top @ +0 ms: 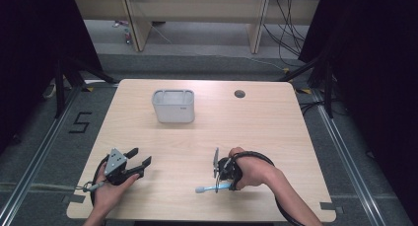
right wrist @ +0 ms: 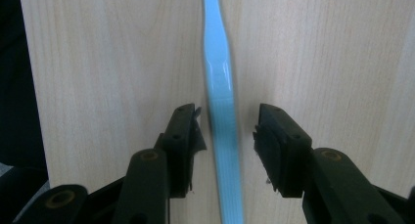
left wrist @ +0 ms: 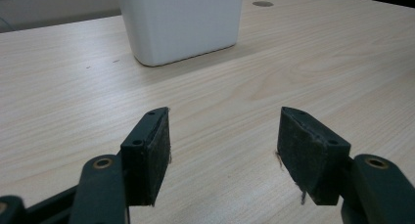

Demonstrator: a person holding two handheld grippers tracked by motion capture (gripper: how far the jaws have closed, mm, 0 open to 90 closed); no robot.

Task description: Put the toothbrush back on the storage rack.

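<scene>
Overhead, the right claw [top: 218,175] is covering the light-blue toothbrush's [top: 209,188] handle at lower centre; the white bin's [top: 173,106] label is too small for reading. Next, the left claw [left wrist: 224,148] is gaping wide over bare worktop [left wrist: 303,72], the bin's top being cropped. Lastly, the right claw [right wrist: 228,136] is straddling the toothbrush [right wrist: 219,77], pads apart, its head lying offscreen.

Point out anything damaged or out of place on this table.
Little stands out. The pads of the right gripper look frayed at their edges. The toothbrush lies flat on the table between its open jaws, and the white bin stands upright.
</scene>
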